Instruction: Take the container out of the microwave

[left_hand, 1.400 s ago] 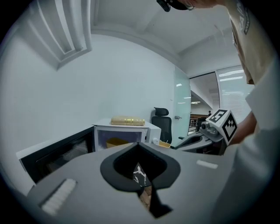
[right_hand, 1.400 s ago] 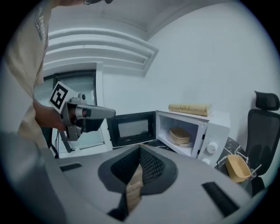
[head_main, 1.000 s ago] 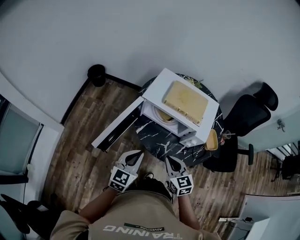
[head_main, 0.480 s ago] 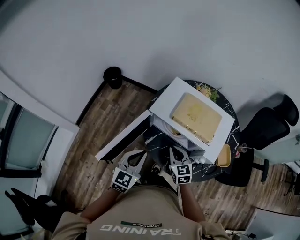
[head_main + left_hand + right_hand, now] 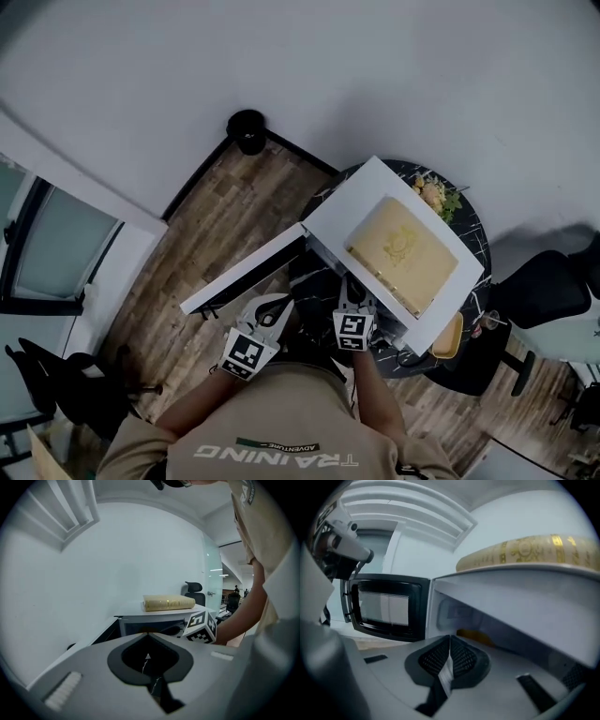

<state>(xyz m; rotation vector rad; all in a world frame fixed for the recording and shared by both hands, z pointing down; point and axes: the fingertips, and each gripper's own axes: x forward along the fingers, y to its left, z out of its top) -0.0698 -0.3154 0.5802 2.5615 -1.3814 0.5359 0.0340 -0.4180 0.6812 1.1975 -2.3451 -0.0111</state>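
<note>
At the open microwave, both tools empty.
My right gripper (image 5: 450, 638) and left gripper (image 5: 148, 635) are clenched on nothing. The yellow container (image 5: 476, 638) sits inside the microwave (image 5: 394, 253), door (image 5: 242, 277) swung wide. I'd spread the right jaws before entering and stay low under the roof.
</note>
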